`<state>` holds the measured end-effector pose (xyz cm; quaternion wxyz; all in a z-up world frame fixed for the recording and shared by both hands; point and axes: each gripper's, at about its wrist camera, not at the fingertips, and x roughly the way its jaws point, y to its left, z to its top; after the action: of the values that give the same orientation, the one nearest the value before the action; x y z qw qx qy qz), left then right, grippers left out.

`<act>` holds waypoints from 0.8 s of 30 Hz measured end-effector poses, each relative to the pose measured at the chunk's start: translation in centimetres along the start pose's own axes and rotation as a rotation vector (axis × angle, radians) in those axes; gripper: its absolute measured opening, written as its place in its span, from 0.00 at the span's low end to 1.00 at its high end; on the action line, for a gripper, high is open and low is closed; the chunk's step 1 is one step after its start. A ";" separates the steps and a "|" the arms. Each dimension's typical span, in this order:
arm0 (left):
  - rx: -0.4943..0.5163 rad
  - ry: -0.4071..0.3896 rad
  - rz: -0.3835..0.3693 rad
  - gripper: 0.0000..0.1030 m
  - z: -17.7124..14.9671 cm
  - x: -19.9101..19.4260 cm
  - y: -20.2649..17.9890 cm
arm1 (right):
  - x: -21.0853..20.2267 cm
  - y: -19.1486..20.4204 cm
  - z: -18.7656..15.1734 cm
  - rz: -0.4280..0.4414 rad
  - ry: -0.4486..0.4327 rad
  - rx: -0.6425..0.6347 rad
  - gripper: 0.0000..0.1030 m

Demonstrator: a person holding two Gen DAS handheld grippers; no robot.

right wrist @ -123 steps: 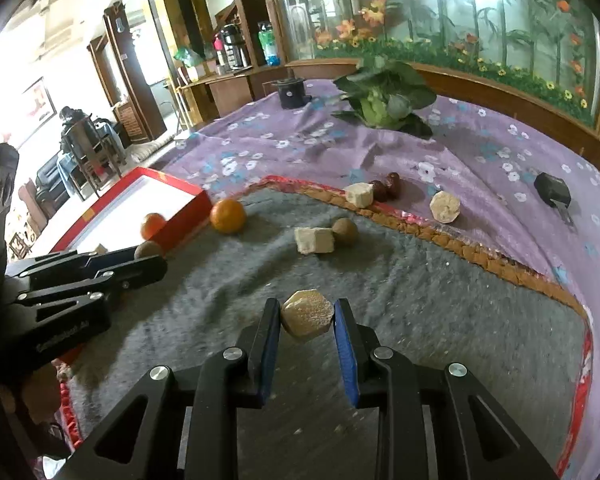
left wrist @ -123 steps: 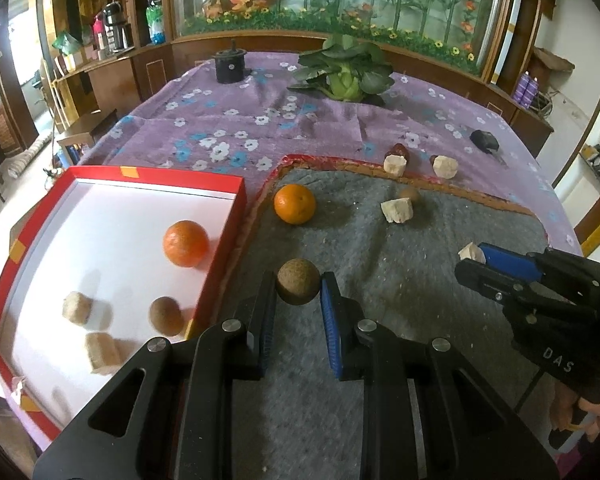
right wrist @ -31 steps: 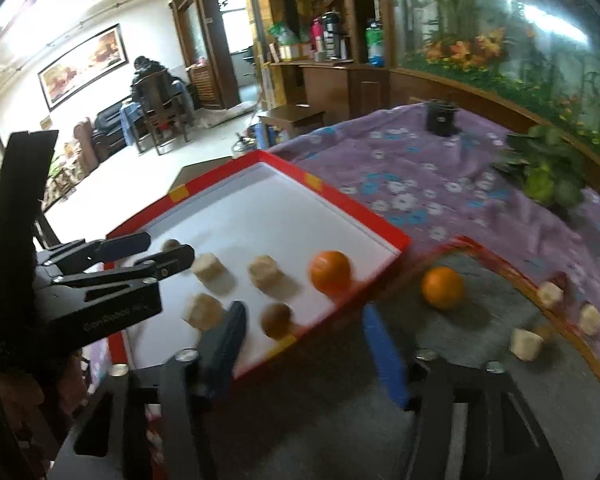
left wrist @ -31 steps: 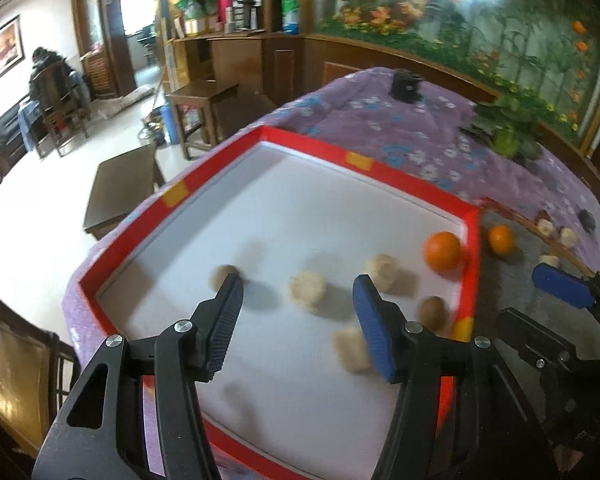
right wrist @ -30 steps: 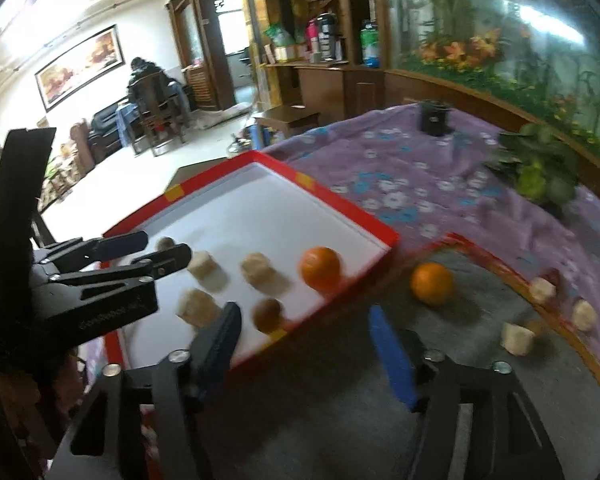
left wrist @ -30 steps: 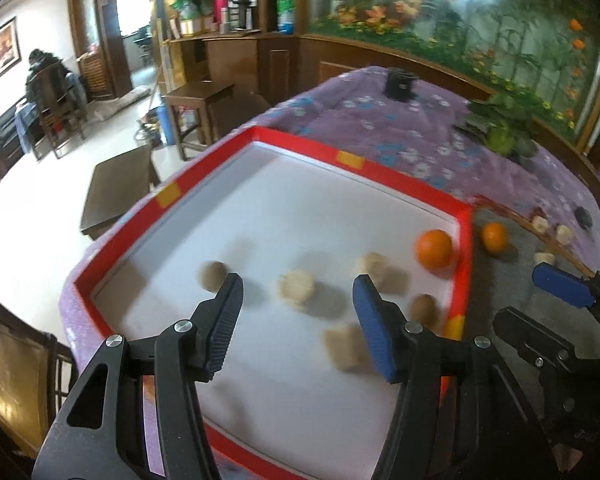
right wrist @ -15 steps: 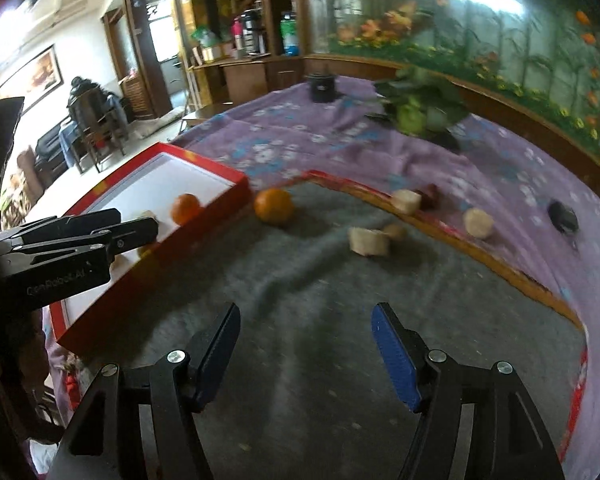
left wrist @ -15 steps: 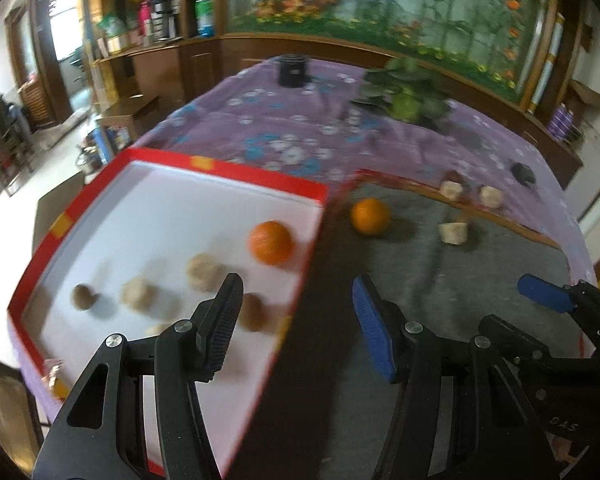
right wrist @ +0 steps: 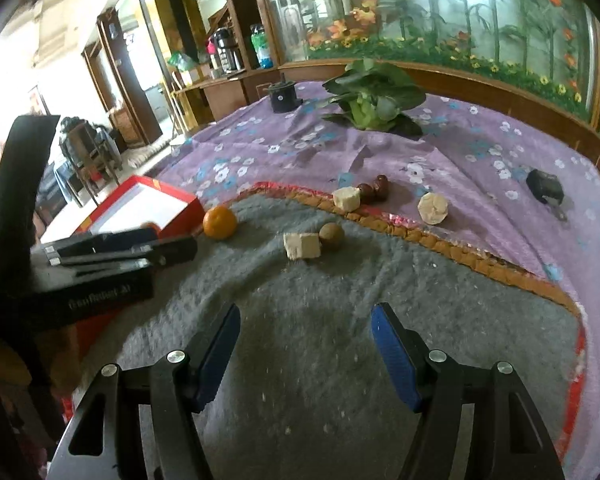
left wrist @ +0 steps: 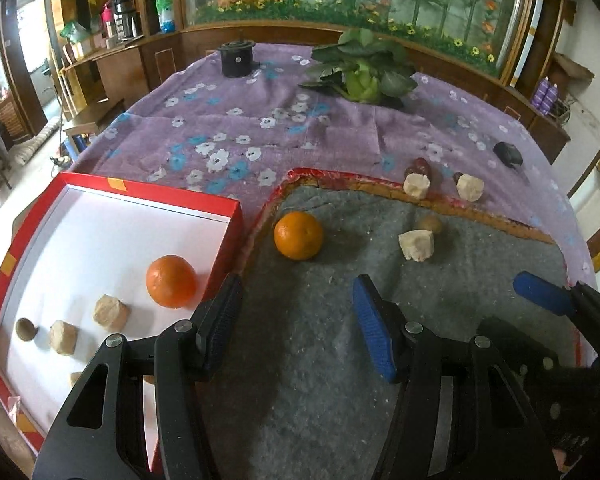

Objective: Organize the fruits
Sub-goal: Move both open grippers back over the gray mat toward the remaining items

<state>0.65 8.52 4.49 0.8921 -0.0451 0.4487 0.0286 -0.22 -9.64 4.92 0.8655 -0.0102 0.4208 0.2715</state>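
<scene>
Left hand-held gripper (left wrist: 296, 320): we find it spread wide and holding nothing, over the grey felt mat (left wrist: 320, 380) just beside the right wall of the red tray (left wrist: 224, 204).
Right hand-held gripper (right wrist: 306, 350): we find it likewise spread wide and empty, over the near part of the mat.
Red tray: it sits at the left edge of the table (left wrist: 220, 128), touching or nearly touching the mat's edge; we cannot tell which.
Tray contents: we count one orange (left wrist: 171, 281) near the right wall, two beige chunks (left wrist: 111, 313) to its left, and a small brown ball (left wrist: 24, 329) at the far left. Further pieces at the near edge are partly hidden by the left hand-held gripper.
Loose orange (left wrist: 298, 235): it lies on the mat, near the tray's far right corner.
Mat, middle: we see a beige cube (right wrist: 302, 245) touching a brown round fruit (right wrist: 331, 235).
Mat border: a pale chunk (right wrist: 346, 199) rests on the orange trim beside dark red fruits (right wrist: 374, 190); another pale piece (right wrist: 432, 208) lies on the purple floral cloth (right wrist: 480, 152) just past the trim.
Other items: a leafy green plant (left wrist: 362, 70) and a black pot (left wrist: 237, 57) stand at the far side of the table; a small black object (right wrist: 545, 191) lies at the right.
</scene>
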 end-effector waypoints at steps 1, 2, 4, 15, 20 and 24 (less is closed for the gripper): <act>0.002 0.003 0.004 0.56 0.0 0.1 0.0 | 0.7 -0.2 0.4 0.013 0.004 0.009 0.65; 0.003 0.005 0.005 0.56 0.0 0.3 0.1 | 1.1 -0.3 0.6 0.019 0.007 0.013 0.65; 0.003 0.006 0.014 0.56 0.0 0.4 0.3 | 2.4 -0.3 1.4 0.022 0.017 0.015 0.65; 0.011 0.008 0.018 0.56 0.2 0.7 1.0 | 5.9 -0.6 4.1 -0.014 0.037 0.057 0.65; 0.008 0.014 0.016 0.56 0.2 1.1 0.9 | 6.3 -1.5 4.0 -0.036 0.061 0.101 0.65; 0.007 0.017 0.013 0.56 0.2 1.3 0.9 | 6.0 -1.7 2.8 -0.059 0.093 0.060 0.65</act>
<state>1.47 9.48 3.51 0.8883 -0.0391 0.4565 0.0326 5.67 -7.62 1.95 0.8526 -0.0091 0.4679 0.2324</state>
